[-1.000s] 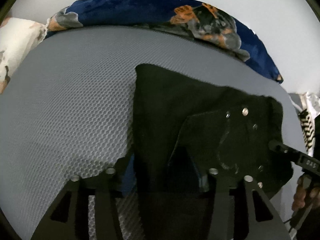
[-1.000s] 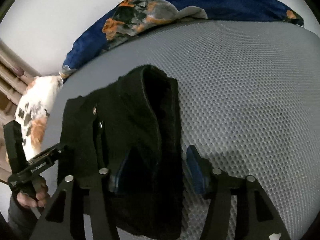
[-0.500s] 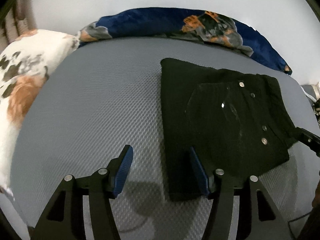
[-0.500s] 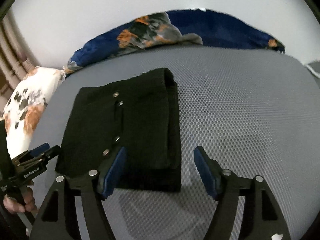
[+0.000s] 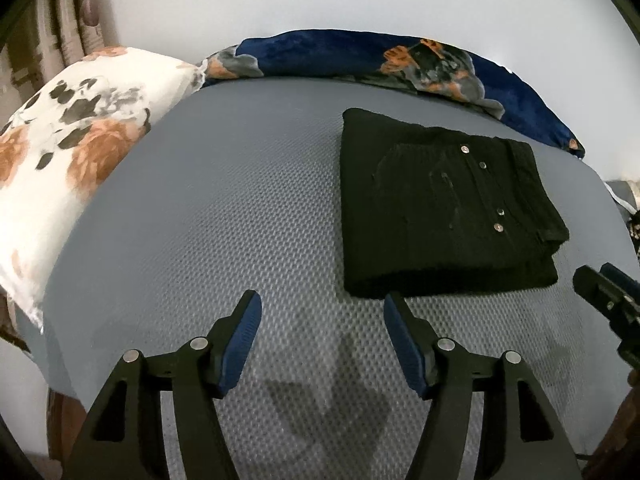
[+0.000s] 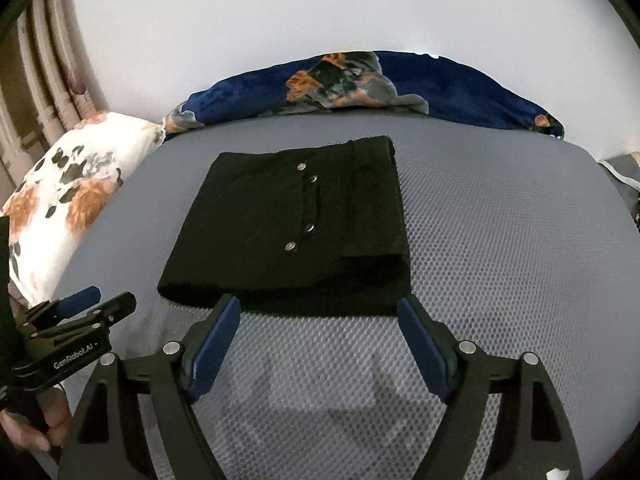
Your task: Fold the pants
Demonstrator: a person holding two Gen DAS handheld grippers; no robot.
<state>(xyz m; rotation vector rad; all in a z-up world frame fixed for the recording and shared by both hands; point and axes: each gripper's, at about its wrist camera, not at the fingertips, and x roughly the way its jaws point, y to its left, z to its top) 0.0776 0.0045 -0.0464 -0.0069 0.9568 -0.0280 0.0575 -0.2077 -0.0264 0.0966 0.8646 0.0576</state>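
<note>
- grey textured mattress point(image 5: 208, 216) fills the middle of both wrist views
- white floral pillow point(image 5: 68, 152), orange and grey blooms, at 9 o'clock, lying on the mattress edge
- navy floral blanket point(image 5: 360, 56) bunched along the far edge, 12 to 2 o'clock, touching the pillow corner
- plain white wall point(image 6: 320, 12) behind
- beige curtain point(image 6: 44, 80) at 10 o'clock

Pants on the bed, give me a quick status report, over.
Left tongs and right tongs both opening, nothing between the jaws. Black pants folded into a compact stack, flat on the grey mattress. Nothing in the way.
</note>
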